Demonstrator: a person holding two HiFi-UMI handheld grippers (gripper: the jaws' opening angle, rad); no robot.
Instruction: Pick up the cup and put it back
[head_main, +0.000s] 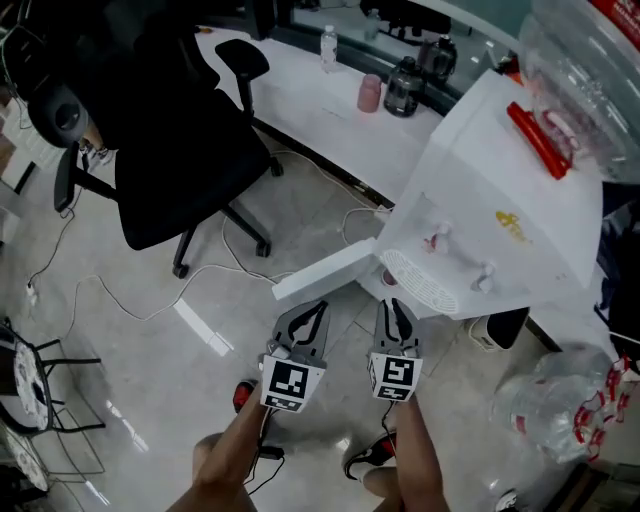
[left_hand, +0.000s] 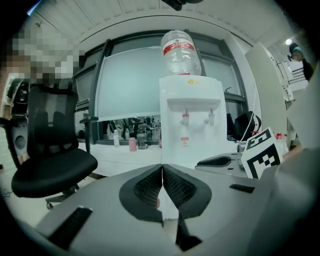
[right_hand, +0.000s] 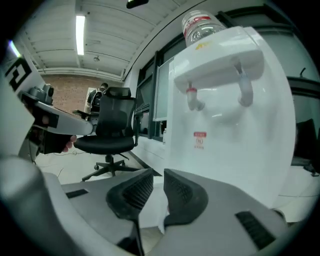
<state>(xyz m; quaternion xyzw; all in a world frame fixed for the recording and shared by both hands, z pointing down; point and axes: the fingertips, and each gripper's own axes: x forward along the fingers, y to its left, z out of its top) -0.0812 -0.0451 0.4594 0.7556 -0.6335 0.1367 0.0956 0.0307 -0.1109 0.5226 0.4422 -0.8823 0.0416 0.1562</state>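
- Our left claw (head_main: 316, 306) has its jaws closed tip to tip, with nothing between them.
- Our right claw (head_main: 394, 302) keeps a narrow, empty gap between its jaws.
- Both point forward, side by side, ahead of our bare left forearm (head_main: 235, 450) and right forearm (head_main: 415, 455).

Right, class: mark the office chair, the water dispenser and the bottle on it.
office chair (head_main: 175, 195): head view, seat.
water dispenser (left_hand: 205, 145): left gripper view, front panel.
bottle (left_hand: 181, 62): left gripper view, clear body.

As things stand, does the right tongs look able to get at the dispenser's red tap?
Probably yes: the right tongs point at the water dispenser close by, with nothing between them and the red tap.
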